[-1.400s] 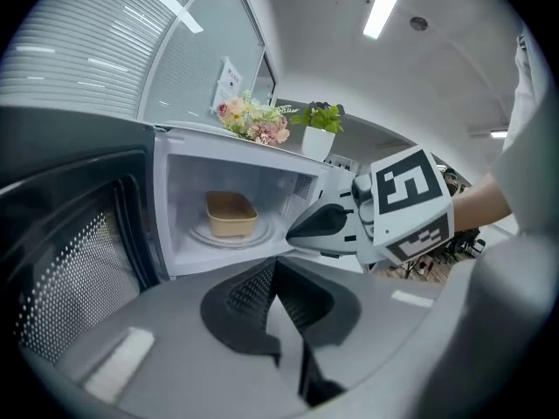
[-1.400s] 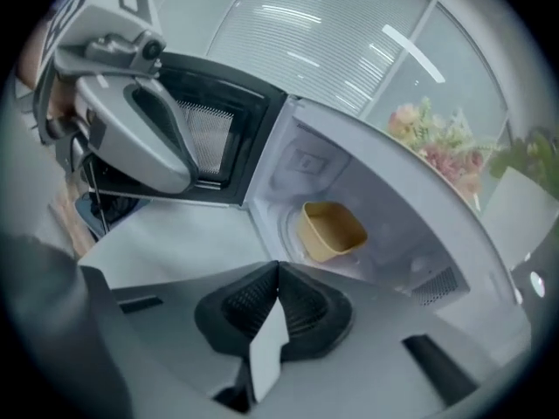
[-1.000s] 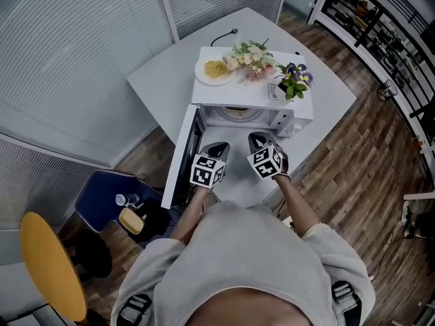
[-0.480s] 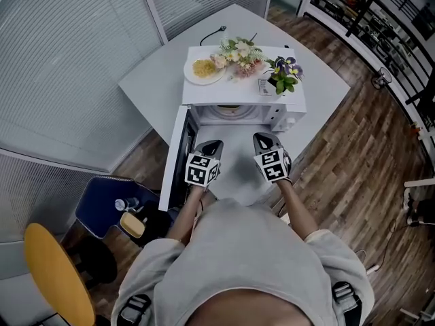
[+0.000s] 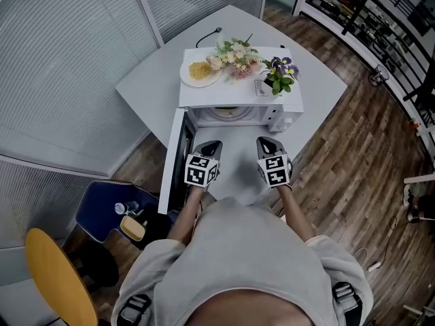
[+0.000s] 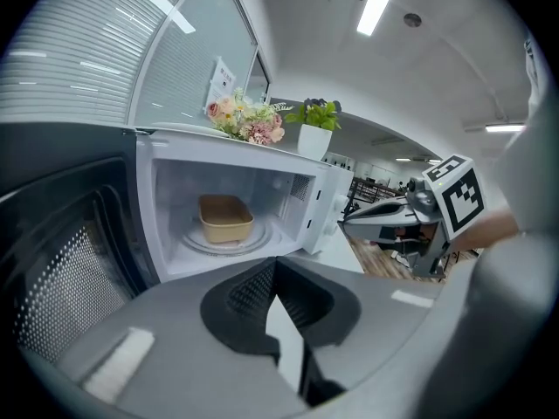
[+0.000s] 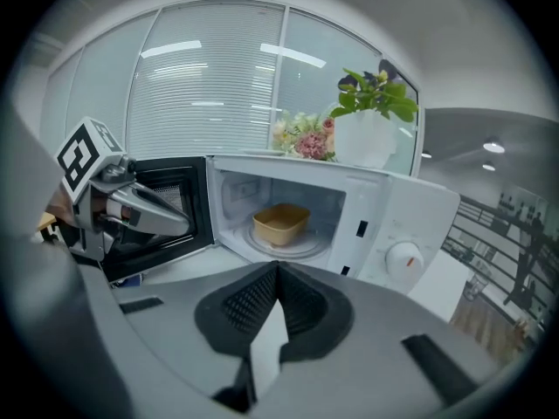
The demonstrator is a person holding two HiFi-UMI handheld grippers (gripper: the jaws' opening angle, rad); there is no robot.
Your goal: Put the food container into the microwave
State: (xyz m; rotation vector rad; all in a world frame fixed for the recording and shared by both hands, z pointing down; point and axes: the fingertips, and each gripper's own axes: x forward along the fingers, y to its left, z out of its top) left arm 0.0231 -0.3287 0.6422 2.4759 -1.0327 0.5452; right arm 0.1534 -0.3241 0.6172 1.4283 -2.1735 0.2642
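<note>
A tan food container (image 6: pixel 225 218) sits on the glass turntable inside the white microwave (image 5: pixel 231 94); the right gripper view shows the container (image 7: pixel 280 223) there too. The microwave door (image 5: pixel 173 158) hangs wide open to the left. My left gripper (image 5: pixel 212 145) and right gripper (image 5: pixel 266 142) hover side by side over the table, a little in front of the opening. The left gripper (image 6: pixel 276 264) is shut and holds nothing. The right gripper (image 7: pixel 278 269) is shut and empty as well.
On top of the microwave are a plate of yellow food (image 5: pixel 200 72), a flower bunch (image 5: pixel 234 54) and a potted plant (image 5: pixel 279 75). The white table (image 5: pixel 153 80) stands on wood flooring. A blue chair (image 5: pixel 102 209) and a yellow stool (image 5: pixel 58 277) are at lower left.
Both grippers have drawn back slightly from the microwave opening and spread a little apart. The container has stayed on the turntable.
</note>
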